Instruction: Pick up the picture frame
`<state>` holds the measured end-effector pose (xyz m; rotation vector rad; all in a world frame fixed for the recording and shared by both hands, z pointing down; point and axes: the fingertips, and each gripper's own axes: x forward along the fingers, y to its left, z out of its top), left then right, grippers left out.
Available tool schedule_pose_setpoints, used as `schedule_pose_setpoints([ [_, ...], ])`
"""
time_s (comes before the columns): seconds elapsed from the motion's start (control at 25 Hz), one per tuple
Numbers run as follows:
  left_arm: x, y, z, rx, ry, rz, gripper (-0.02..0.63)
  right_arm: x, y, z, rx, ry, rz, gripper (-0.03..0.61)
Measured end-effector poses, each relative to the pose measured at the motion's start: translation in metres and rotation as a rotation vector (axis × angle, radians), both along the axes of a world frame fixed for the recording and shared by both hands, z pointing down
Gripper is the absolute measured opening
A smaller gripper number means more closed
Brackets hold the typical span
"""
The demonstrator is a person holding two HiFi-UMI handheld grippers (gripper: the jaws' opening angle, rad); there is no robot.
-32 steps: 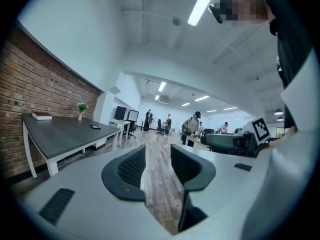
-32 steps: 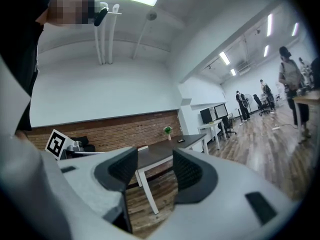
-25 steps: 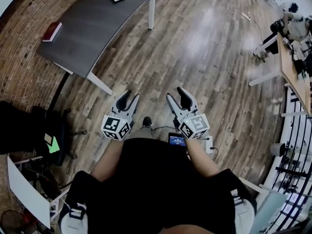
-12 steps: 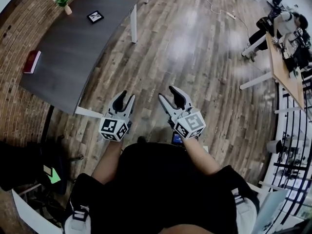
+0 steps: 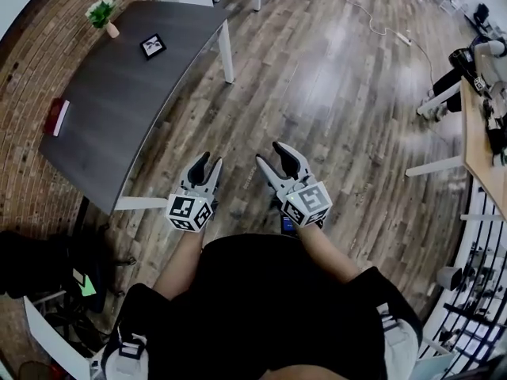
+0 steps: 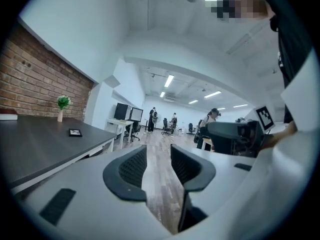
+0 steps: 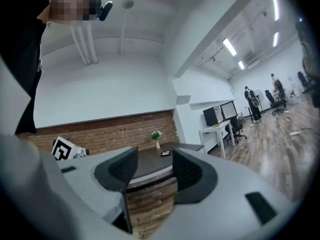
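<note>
A small black picture frame (image 5: 153, 46) lies flat on the dark grey table (image 5: 119, 109) at the upper left, near a potted plant. It also shows as a small dark frame (image 6: 75, 132) on the table top in the left gripper view, and as a tiny frame (image 7: 165, 153) between the jaws in the right gripper view. My left gripper (image 5: 205, 165) and right gripper (image 5: 276, 153) are held over the wooden floor, well short of the table. Both stand open with nothing between their fingers.
A small green plant (image 5: 102, 13) in a pot and a red book (image 5: 56, 117) also sit on the table. White table legs (image 5: 226, 51) stand at its near corner. A wooden desk (image 5: 481, 145) and people are at the far right. A black chair (image 5: 47, 264) is lower left.
The view has shifted slightly: the table, frame and book have slid a little to the right and down in the head view. Both grippers stay open and held in front of the body.
</note>
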<state>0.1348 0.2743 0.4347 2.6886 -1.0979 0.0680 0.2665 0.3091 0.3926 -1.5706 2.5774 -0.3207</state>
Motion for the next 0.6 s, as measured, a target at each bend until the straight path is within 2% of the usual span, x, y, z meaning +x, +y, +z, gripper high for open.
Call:
schedule_pose_setpoints([
  [0.12, 0.054, -0.03, -0.02, 0.024, 0.008, -0.016, 0.141, 0.054, -0.028, -0.007, 0.004, -0.003, -0.013, 0.218],
  [0.24, 0.086, -0.056, -0.034, 0.049, 0.009, -0.051, 0.141, 0.095, -0.055, -0.003, -0.012, 0.0, -0.024, 0.218],
  [0.4, 0.101, -0.084, -0.044, 0.075, -0.006, -0.109, 0.141, 0.125, -0.091, -0.001, -0.013, -0.022, -0.045, 0.216],
  [0.6, 0.101, -0.117, -0.04, 0.061, -0.008, -0.181, 0.141, 0.136, -0.126, 0.005, -0.025, -0.042, -0.085, 0.216],
])
